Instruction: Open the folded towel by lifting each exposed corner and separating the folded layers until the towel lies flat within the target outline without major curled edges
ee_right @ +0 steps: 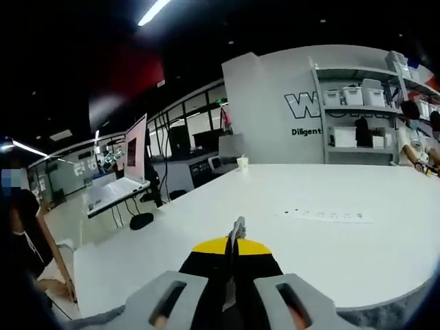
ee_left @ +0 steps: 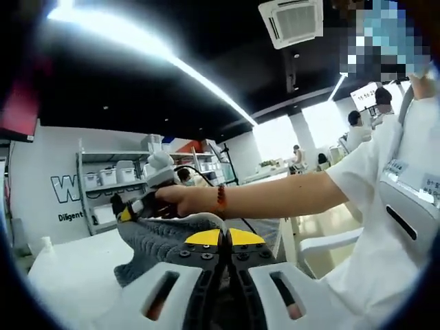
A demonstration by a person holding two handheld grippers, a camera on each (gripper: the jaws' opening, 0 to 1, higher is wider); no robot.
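Right now we are lifting the grey towel (ee_left: 168, 237) off the white table (ee_right: 330, 254), both grippers pinching it. Our left gripper (ee_left: 225, 240) is closed, its jaws pressed together at the towel's near edge. Our right gripper (ee_right: 234, 237) is clamping a thin grey edge of cloth between closed jaws. Next, we judge, we are needing to draw the held corners apart to separate the layers. Far off, shelving (ee_right: 364, 110) is lining the wall, with a laptop (ee_right: 127, 172) at the left.
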